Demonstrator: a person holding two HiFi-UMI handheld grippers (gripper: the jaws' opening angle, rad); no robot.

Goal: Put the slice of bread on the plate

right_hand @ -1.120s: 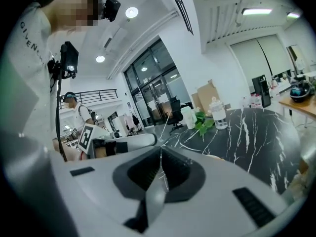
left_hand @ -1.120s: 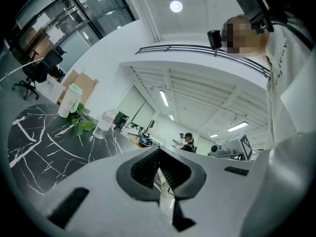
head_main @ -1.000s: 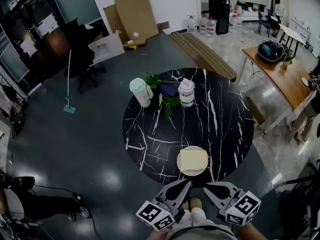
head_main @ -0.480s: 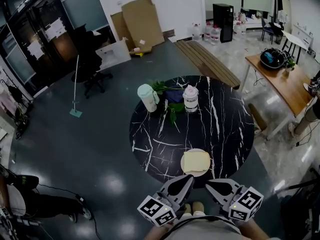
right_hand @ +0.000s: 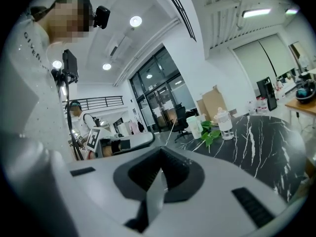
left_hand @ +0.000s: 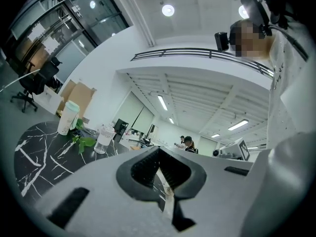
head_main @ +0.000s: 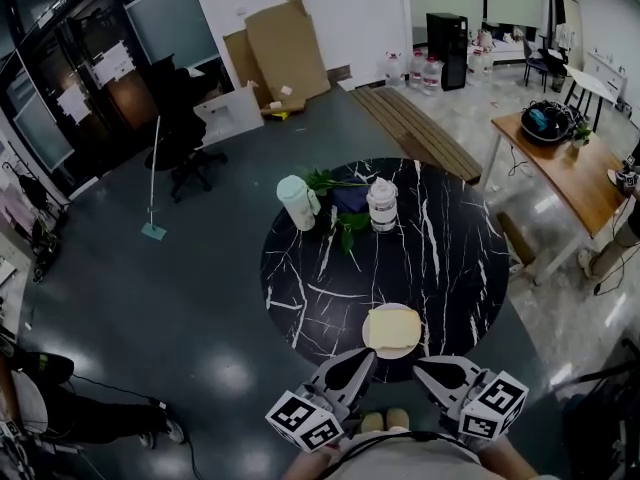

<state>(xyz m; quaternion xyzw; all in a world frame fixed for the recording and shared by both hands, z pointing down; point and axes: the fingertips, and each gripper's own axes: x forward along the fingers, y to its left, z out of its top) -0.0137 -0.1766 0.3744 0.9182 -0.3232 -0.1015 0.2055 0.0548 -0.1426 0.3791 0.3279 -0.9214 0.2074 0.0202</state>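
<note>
A pale slice of bread [head_main: 390, 326] lies flat on a small white plate [head_main: 392, 353] near the front edge of the round black marble table [head_main: 330, 268]. My left gripper [head_main: 368, 356] and right gripper [head_main: 420, 366] hover side by side just in front of the table's edge, close to my body. Both point toward the plate and touch nothing. In the left gripper view the left gripper [left_hand: 159, 152] has its jaws closed together with nothing in them. The right gripper [right_hand: 160, 153] is shut and empty too.
At the table's far side stand a pale green cup [head_main: 296, 201], a clear jar [head_main: 381, 203] and a leafy green sprig [head_main: 345, 220]. A wooden desk [head_main: 565, 158] is to the right, wooden planks [head_main: 415, 123] and cardboard [head_main: 285, 38] behind, an office chair [head_main: 185, 118] at left.
The head view has shifted, so the table sits a little further right and lower. Both grippers stay shut near my body. The bread has not moved on the plate.
</note>
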